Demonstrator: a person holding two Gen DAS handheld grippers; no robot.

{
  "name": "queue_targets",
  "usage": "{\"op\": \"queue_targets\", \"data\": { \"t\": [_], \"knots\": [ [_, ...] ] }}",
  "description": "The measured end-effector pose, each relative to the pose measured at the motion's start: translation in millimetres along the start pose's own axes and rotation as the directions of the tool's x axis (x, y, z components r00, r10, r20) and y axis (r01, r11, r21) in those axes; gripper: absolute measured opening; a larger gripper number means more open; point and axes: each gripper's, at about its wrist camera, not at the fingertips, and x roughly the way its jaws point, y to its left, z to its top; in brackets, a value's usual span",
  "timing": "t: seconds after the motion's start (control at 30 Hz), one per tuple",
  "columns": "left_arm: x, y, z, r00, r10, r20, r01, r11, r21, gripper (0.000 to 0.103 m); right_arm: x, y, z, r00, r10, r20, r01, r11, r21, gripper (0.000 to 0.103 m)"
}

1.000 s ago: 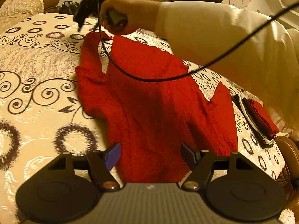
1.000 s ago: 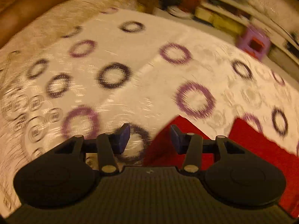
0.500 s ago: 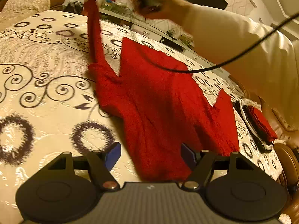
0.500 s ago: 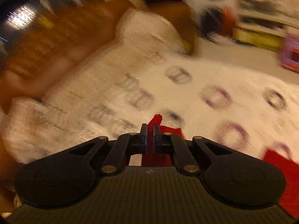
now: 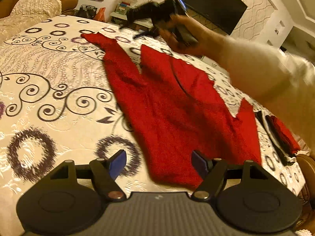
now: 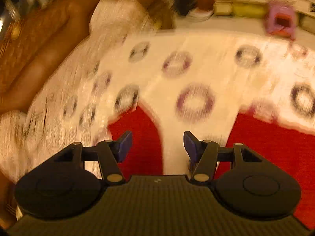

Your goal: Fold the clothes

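A red sweater (image 5: 177, 106) lies spread on the patterned bedspread (image 5: 49, 98), one sleeve (image 5: 110, 55) stretched out to the far left. My left gripper (image 5: 158, 161) hovers open over the near hem, gripping nothing. In the left wrist view a hand holds my right gripper (image 5: 135, 27) above the far edge of the sweater, beyond the sleeve's end. From the right wrist view, the right gripper (image 6: 157, 141) has its jaws opening and nothing pinched; the sleeve (image 6: 139, 137) lies on the bed under its left finger, and the sweater's body (image 6: 275, 153) is at the right.
A folded stack of black, white and red clothes (image 5: 279, 135) sits at the bed's right edge. A brown sofa with a lace cover (image 5: 37, 5) stands at the far left. Beyond the bed are a shelf and a purple stool (image 6: 281, 21).
Half a second ago the right gripper was shut on the sleeve's tip and held it up. It has let go, the sleeve now lies flat, and the gripper has moved right.
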Motion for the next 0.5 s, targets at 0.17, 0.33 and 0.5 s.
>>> {"op": "queue_targets", "data": {
  "t": [0.17, 0.33, 0.5],
  "knots": [
    [-7.1, 20.6, 20.0, 0.996, 0.081, 0.036, -0.079, 0.996, -0.049, 0.078, -26.5, 49.8, -92.1, 0.992, 0.116, -0.052, -0.122, 0.983, -0.139, 0.065],
    [-22.8, 51.8, 53.4, 0.99, 0.131, 0.047, -0.125, 0.985, -0.119, 0.082, -41.0, 106.2, -157.2, 0.989, 0.083, -0.125, -0.125, 0.915, -0.383, 0.065],
    [-5.4, 92.6, 121.1, 0.991, 0.132, -0.011, -0.131, 0.974, -0.185, 0.084, -54.1, 112.6, -171.1, 0.999, 0.012, -0.047, -0.031, 0.902, -0.43, 0.006]
  ]
}}
